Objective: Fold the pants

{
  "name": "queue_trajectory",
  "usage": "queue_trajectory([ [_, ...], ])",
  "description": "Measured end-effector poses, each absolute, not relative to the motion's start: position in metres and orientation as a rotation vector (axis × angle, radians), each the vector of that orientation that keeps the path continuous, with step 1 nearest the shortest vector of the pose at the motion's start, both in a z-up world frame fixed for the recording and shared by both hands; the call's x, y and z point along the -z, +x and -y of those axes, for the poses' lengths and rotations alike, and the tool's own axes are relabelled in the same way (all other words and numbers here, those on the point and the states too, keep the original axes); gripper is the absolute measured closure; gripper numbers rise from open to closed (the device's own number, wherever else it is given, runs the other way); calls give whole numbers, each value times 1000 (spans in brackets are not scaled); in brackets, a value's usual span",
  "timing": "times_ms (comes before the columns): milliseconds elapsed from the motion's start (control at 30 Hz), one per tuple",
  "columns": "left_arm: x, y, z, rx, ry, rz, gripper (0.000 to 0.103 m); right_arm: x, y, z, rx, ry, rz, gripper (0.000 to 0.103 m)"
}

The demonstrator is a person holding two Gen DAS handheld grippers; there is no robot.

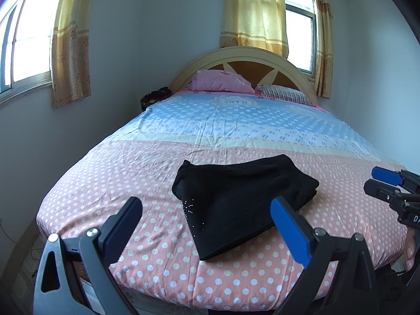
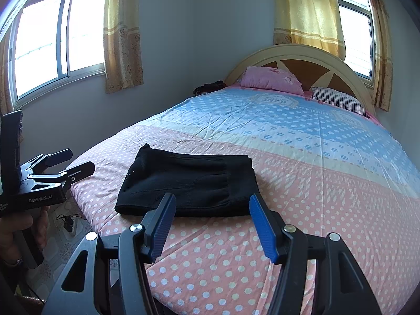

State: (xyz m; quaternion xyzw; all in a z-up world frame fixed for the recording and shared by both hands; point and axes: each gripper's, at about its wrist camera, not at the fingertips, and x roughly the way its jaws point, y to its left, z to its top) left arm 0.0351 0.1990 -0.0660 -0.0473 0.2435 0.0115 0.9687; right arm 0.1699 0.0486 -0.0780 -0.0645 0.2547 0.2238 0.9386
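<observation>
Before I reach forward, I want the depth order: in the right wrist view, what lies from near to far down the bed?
Right tool, open → folded black pants on the pink dotted sheet → blue dotted part of the sheet → pink pillow → headboard.

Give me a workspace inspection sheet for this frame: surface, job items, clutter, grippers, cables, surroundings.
Surface: bed with a pink and blue dotted cover, lightly creased.
Job's things: black pants lie folded in a compact stack near the foot of the bed, touched by neither gripper.
Clutter: pink pillow and striped pillow at the headboard; a dark item beside the bed, too small to identify.
Grippers: left gripper open, empty, short of the pants; right gripper open, empty.
Cables: a plug and cord on the floor by the bed.
Surroundings: two windows with yellow curtains, pale walls.
</observation>
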Motion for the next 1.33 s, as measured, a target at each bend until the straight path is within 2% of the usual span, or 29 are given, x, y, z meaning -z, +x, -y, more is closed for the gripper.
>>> queue_trajectory([
  [600,58,32,-191,-32,-57,-463,0,74,162,-46,-454,-133,-492,43],
  [1333,73,41,-192,-56,-54,-492,0,85,167,-43,-446,-135,-521,43],
])
